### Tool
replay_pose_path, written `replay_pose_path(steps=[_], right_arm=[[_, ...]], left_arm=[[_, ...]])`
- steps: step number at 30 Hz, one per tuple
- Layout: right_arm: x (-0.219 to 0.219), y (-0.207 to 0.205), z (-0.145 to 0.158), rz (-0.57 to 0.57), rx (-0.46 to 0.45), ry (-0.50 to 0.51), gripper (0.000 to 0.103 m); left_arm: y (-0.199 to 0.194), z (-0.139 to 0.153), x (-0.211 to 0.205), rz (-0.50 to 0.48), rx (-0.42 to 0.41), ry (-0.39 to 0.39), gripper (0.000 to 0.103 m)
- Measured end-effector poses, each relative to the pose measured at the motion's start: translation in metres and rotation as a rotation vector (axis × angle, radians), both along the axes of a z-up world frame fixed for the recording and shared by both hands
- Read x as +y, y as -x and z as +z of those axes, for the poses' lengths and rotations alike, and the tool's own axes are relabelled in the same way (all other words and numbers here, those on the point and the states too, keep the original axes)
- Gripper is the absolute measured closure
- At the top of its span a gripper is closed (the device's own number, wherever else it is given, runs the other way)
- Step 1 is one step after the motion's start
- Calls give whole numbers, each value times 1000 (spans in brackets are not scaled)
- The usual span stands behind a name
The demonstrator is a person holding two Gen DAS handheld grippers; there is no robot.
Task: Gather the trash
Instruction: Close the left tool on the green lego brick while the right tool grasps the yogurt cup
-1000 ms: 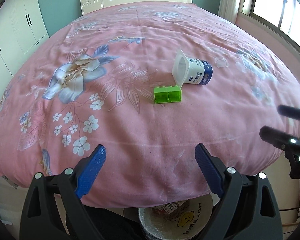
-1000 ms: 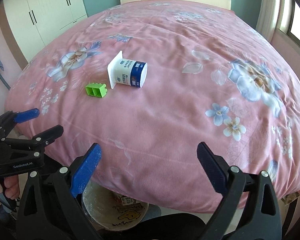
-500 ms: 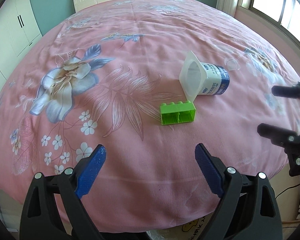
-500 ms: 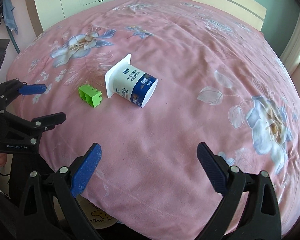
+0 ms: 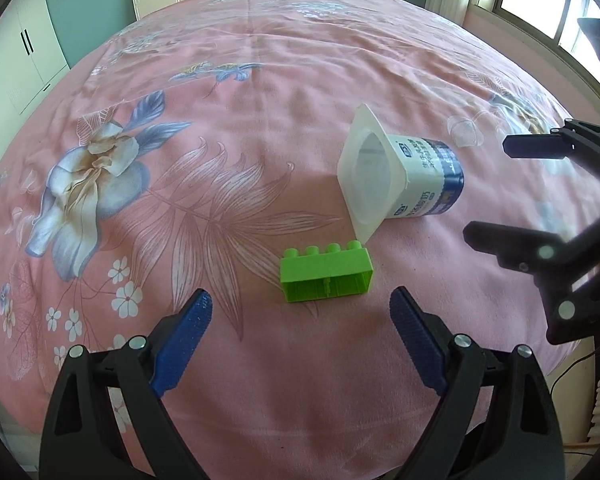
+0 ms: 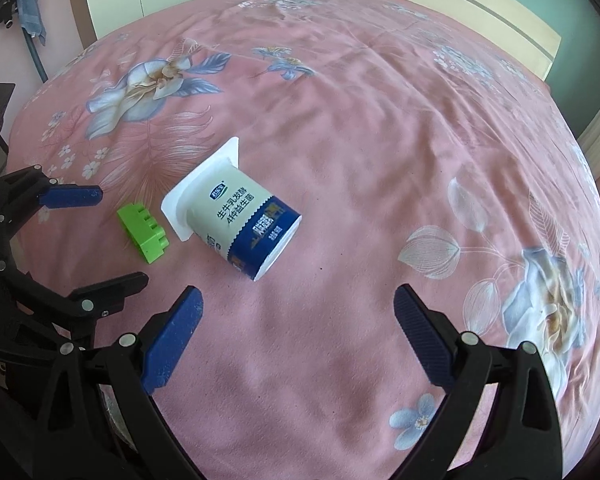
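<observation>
Two hand-held grippers spread, yogurt cup [image 6: 236, 224], brick [image 5: 326, 276]

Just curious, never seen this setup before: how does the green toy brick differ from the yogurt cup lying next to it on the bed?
The green brick is solid-coloured and boxy with studs; the yogurt cup is white with a blue band, printed text and a square rim. The brick is smaller than the cup. The cup lies tipped on its side, its open mouth towards the brick. Both rest on the pink bedspread, held by neither gripper.
</observation>
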State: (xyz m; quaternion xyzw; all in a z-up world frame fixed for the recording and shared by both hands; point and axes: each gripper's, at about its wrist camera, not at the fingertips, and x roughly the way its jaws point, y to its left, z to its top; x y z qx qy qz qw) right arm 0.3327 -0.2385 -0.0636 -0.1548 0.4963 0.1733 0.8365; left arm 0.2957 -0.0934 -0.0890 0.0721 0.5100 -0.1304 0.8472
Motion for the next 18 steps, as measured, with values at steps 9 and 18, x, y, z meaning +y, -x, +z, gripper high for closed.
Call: replay_pose_path(steps=[9, 18], right_arm=[[18, -22, -8, 95, 10, 4, 9], [35, -39, -22, 162, 61, 4, 21]], left_arm=[[-14, -8, -3, 17, 10, -1, 11], [-22, -12, -5, 13, 7, -24, 27]])
